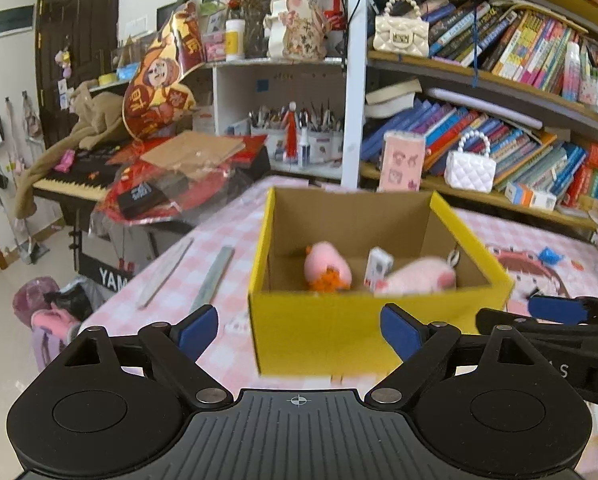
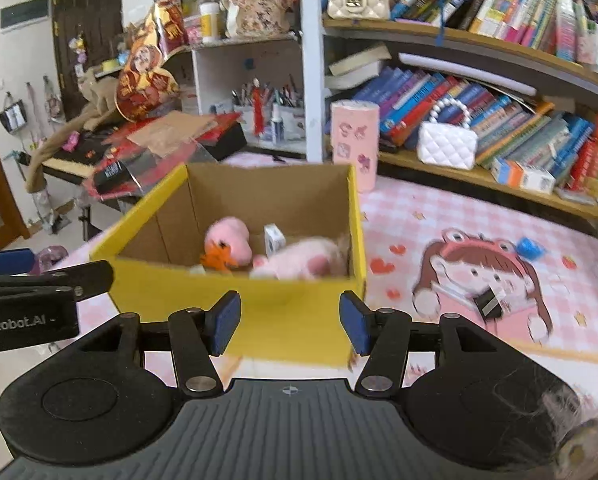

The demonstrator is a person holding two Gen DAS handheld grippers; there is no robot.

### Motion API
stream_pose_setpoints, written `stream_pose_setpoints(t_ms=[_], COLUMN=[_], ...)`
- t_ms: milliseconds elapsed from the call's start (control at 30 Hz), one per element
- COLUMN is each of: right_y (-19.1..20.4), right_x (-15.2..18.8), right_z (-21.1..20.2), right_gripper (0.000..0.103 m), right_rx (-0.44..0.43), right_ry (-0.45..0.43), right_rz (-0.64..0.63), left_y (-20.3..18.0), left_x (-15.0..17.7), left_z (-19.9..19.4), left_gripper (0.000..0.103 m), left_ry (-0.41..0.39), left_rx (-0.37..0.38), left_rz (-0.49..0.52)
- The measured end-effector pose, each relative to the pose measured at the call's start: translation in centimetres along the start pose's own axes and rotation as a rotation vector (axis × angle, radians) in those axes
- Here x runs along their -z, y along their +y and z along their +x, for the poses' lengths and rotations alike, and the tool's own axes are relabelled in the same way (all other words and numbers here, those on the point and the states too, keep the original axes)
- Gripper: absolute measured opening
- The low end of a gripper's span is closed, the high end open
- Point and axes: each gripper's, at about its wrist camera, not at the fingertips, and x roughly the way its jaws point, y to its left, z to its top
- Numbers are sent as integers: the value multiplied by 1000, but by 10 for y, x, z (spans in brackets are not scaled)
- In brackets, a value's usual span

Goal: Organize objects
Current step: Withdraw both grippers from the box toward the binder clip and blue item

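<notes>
A yellow cardboard box (image 1: 319,332) stands open on the pink checked table; it also shows in the right wrist view (image 2: 283,304). Inside lie a pink plush with orange feet (image 1: 325,268) (image 2: 227,242), a small white box (image 1: 379,266) (image 2: 274,238) and a second pink plush (image 1: 419,278) (image 2: 299,262). My left gripper (image 1: 299,330) is open and empty just in front of the box. My right gripper (image 2: 289,326) is open and empty, close to the box's near wall. The right gripper shows at the left wrist view's right edge (image 1: 555,312).
Two flat rulers (image 1: 213,276) lie on the table left of the box. A pink cylinder (image 2: 355,144) stands behind it. A black clip (image 2: 489,304) and a small blue object (image 2: 529,248) lie on the tablecloth right. Bookshelves stand behind, a cluttered keyboard at left.
</notes>
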Motion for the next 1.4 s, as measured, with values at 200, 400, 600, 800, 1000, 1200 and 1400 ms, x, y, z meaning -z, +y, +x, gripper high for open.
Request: stream_pose_setpoints(t_ms=[200, 400, 600, 800, 1000, 1200, 1400], right_y=[4, 4, -2, -17, -36, -66, -108], right_x=[32, 60, 82, 95, 102, 109, 111], right_z=[-15, -34, -50, -64, -74, -80, -82], right_gripper=[53, 53, 53, 55, 55, 56, 56], right_rx=[60, 98, 143, 207, 267, 333, 397], right_ry=[58, 85, 110, 120, 124, 134, 156], right_rz=[20, 53, 97, 158, 206, 240, 279], left_y=[0, -10, -25, -46, -74, -111, -151], left_x=[27, 48, 62, 66, 64, 61, 55], left_z=[-13, -24, -32, -30, -27, -15, 0], left_gripper=[91, 91, 91, 91, 91, 91, 91], left_ry=[48, 81, 103, 121, 113, 122, 143], left_rx=[14, 56, 112, 166, 224, 287, 334], left_rz=[22, 72, 136, 196, 257, 318, 334])
